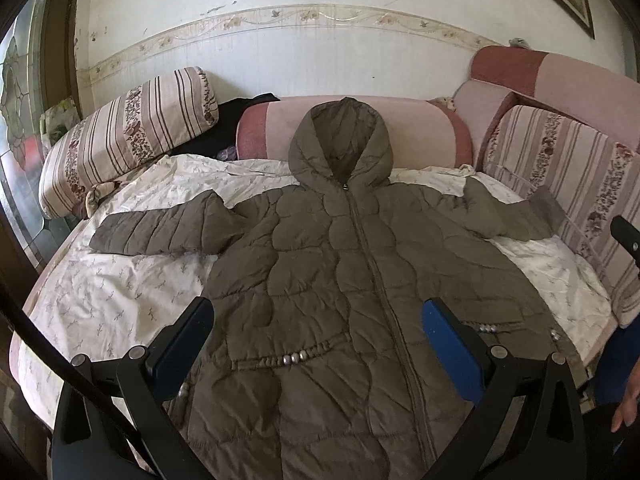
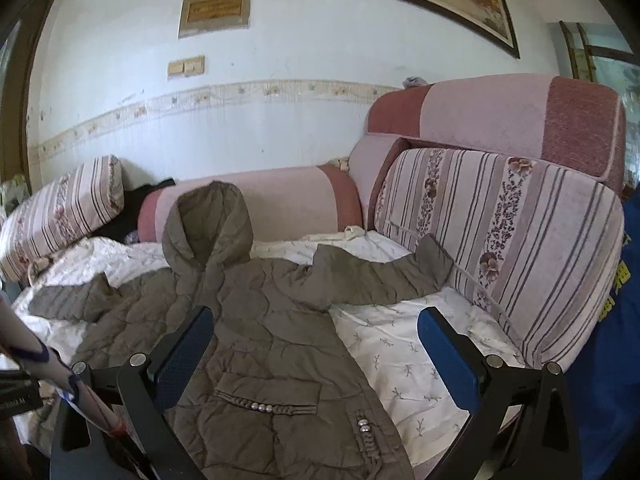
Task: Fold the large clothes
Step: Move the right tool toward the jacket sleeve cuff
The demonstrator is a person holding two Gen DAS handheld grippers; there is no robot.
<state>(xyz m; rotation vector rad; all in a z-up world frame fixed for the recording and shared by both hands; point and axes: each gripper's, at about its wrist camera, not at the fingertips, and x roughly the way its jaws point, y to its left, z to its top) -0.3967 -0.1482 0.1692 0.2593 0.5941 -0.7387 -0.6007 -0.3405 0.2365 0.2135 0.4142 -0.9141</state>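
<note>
An olive-brown quilted hooded coat [image 1: 340, 264] lies front up and zipped on a white patterned sheet [image 1: 120, 296], sleeves spread to both sides, hood resting against a pink bolster. In the right wrist view the same coat [image 2: 260, 320] fills the lower left, its right sleeve [image 2: 380, 276] reaching to the striped cushion. My left gripper [image 1: 320, 320] hovers open above the coat's lower front, holding nothing. My right gripper [image 2: 316, 328] hangs open above the coat's right side and the sheet, also holding nothing.
A pink bolster [image 1: 420, 128] and a striped floral pillow [image 1: 120, 136] line the back by the wall. A striped back cushion [image 2: 500, 248] stands along the right side. Dark clothing [image 1: 236, 116] lies behind the pillow. A person's hand [image 1: 628, 400] and blue garment [image 2: 612, 340] are at the right edge.
</note>
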